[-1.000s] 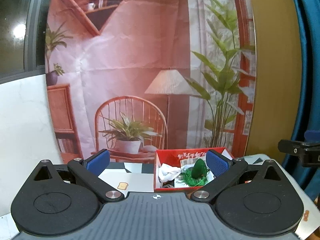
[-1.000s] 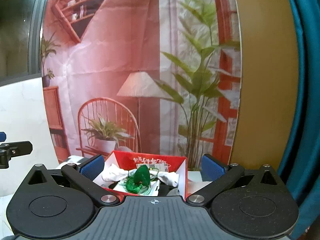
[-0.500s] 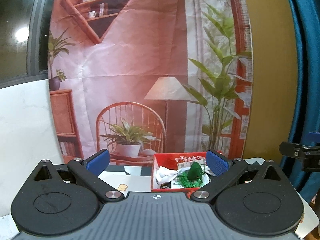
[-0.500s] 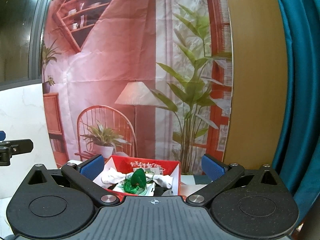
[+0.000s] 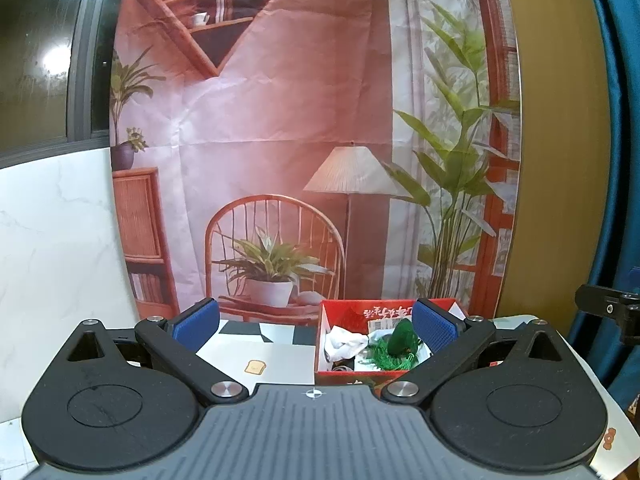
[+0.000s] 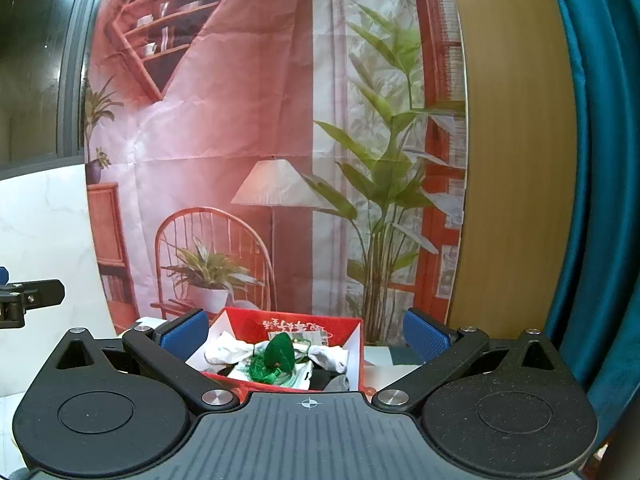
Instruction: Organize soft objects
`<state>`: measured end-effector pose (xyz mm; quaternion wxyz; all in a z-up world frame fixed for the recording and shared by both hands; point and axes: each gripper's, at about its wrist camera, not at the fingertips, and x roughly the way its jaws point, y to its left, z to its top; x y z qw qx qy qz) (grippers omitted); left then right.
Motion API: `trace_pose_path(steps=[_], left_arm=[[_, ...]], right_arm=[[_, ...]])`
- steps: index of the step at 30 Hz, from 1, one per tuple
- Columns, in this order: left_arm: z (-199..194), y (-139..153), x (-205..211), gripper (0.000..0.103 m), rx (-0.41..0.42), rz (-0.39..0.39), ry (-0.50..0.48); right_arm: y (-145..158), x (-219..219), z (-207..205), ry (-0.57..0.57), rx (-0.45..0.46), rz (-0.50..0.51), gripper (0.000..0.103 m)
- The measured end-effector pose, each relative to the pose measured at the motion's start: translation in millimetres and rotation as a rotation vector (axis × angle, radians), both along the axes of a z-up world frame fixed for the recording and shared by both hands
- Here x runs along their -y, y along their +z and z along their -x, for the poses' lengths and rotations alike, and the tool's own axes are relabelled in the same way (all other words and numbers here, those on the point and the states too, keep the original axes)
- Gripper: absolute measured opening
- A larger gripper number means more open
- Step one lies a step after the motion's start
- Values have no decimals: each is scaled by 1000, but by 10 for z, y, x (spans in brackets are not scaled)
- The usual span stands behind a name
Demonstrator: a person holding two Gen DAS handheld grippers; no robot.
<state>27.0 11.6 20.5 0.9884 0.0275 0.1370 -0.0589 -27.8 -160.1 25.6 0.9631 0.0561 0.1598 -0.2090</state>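
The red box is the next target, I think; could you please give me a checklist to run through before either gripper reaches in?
1. Left gripper open, nothing held: ok.
2. Right gripper open, nothing held: ok.
3. Red box open on top: ok.
4. Green tassel on top of the pile, reachable: ok.
5. White cloth free of the tassel: cannot tell.
6. Place to put sorted items: cannot tell.

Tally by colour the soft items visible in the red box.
White cloth: 1
Green tasselled piece: 1
Total: 2 clearly visible in the red box; anything underneath is hidden.
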Motion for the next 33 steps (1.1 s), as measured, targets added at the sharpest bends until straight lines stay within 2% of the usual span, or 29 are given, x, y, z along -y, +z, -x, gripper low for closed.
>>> trace_pose_path(steps=[33], left_arm=[[-18, -35, -30, 103, -13, 13, 19]], right_arm=[[-99, 51, -21, -6, -10, -22, 103]])
